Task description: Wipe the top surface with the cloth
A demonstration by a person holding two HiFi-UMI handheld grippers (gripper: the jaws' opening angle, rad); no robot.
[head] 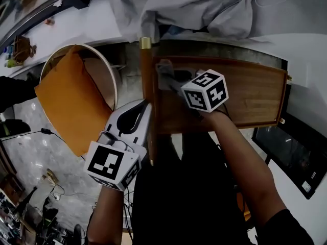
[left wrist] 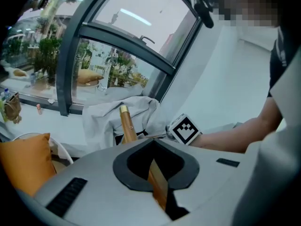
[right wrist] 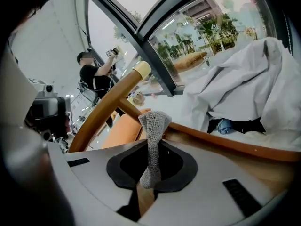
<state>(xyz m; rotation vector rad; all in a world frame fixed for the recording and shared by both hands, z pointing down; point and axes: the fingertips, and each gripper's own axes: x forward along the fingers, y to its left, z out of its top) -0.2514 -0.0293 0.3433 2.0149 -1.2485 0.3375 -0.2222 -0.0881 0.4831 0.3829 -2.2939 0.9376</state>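
Cloth (right wrist: 153, 140) pinched in right gripper (right wrist: 148, 187); grip hidden fr. head view.

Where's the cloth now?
In the head view the cloth sits at the wooden top's left end beside the brass-capped post, pinched in the right tongs.

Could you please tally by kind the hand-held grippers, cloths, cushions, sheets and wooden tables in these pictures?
Hand-held grippers: 2, the left hand-held gripper and the right hand-held gripper
Grey cloth: 1
Orange cushion: 1
Crumpled sheet: 1
Wooden table: 1
Total: 6
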